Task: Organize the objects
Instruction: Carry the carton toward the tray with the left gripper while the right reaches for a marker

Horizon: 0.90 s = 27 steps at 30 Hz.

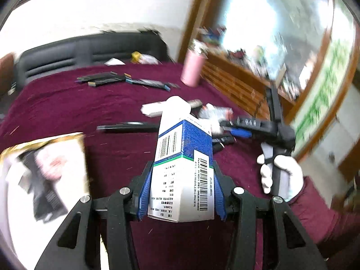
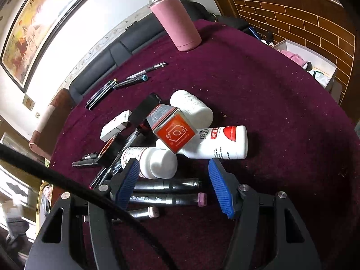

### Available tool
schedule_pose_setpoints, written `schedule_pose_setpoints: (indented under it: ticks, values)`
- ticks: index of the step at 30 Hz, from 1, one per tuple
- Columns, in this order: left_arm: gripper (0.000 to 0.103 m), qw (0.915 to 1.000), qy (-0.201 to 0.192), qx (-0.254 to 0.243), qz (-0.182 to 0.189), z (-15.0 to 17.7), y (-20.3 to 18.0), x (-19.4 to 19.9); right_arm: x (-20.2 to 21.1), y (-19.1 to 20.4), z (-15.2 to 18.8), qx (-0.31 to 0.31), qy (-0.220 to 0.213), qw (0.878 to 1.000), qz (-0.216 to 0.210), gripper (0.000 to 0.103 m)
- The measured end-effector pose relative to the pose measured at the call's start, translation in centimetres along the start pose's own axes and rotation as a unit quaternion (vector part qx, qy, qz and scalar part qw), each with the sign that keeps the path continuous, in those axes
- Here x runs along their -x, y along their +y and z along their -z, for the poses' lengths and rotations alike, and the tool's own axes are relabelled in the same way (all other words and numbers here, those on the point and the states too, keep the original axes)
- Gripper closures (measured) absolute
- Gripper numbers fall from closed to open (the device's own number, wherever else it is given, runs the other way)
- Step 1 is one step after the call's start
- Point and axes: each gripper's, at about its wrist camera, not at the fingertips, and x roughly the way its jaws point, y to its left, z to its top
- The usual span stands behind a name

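Pinching the blue-and-white box [image 1: 183,168] lengthwise, the left hand-held gripper [image 1: 182,187] carries it above the cloth [image 1: 67,105].

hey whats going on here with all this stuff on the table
A person is sorting clutter on a table with a maroon cloth, with tongs in each hand. The left tongs are clamped on a white and blue carton, lifted clear. The right tongs hang open over a pile of white bottles, small boxes and markers. A pink flask stands behind.
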Motion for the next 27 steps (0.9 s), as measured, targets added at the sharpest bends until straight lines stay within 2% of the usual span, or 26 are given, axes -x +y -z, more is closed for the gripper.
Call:
schedule_pose_setpoints:
  ticks: [3, 6, 8, 10, 13, 15, 18, 22, 24, 27]
  values:
    - [0.062, 0.9982, -0.038, 0.045, -0.010, 1.3, 2.6, 4.0, 0.6, 0.8, 0.1, -0.003, -0.010, 1.000, -0.007, 0.040]
    - [0.062, 0.9958, -0.057, 0.065, -0.029, 2.1, 5.0, 6.2, 1.0, 4.2, 0.5, 0.032, 0.004, 0.998, -0.048, 0.040]
    - [0.062, 0.9943, -0.067, 0.075, -0.036, 2.6, 6.3, 7.2, 0.0, 8.5, 1.0, 0.095, 0.043, 0.992, -0.073, 0.037]
    - [0.062, 0.9930, -0.075, 0.084, -0.034, 3.1, 7.3, 7.7, -2.0, 12.2, 1.8, 0.155, 0.092, 0.980, -0.083, 0.037]
    - [0.061, 0.9910, -0.083, 0.101, -0.025, 3.9, 8.7, 7.6, -5.7, 17.2, 2.5, 0.231, 0.144, 0.960, -0.061, 0.037]
    - [0.061, 0.9899, -0.084, 0.113, -0.016, 4.4, 9.9, 7.4, -7.9, 19.1, 2.4, 0.249, 0.167, 0.952, -0.055, 0.037]
    - [0.061, 0.9885, -0.077, 0.130, -0.011, 5.5, 12.0, 6.9, -10.4, 20.7, 1.7, 0.256, 0.190, 0.947, -0.050, 0.037]
    - [0.061, 0.9869, -0.073, 0.144, 0.000, 6.3, 13.9, 7.0, -13.2, 22.5, 1.3, 0.271, 0.238, 0.931, -0.061, 0.037]
    - [0.061, 0.9867, -0.071, 0.146, 0.007, 6.4, 14.8, 6.9, -14.3, 23.3, 1.1, 0.293, 0.247, 0.923, -0.038, 0.037]
    - [0.061, 0.9865, -0.067, 0.148, 0.024, 6.3, 15.9, 6.6, -14.9, 23.2, 0.4, 0.303, 0.253, 0.918, -0.025, 0.037]
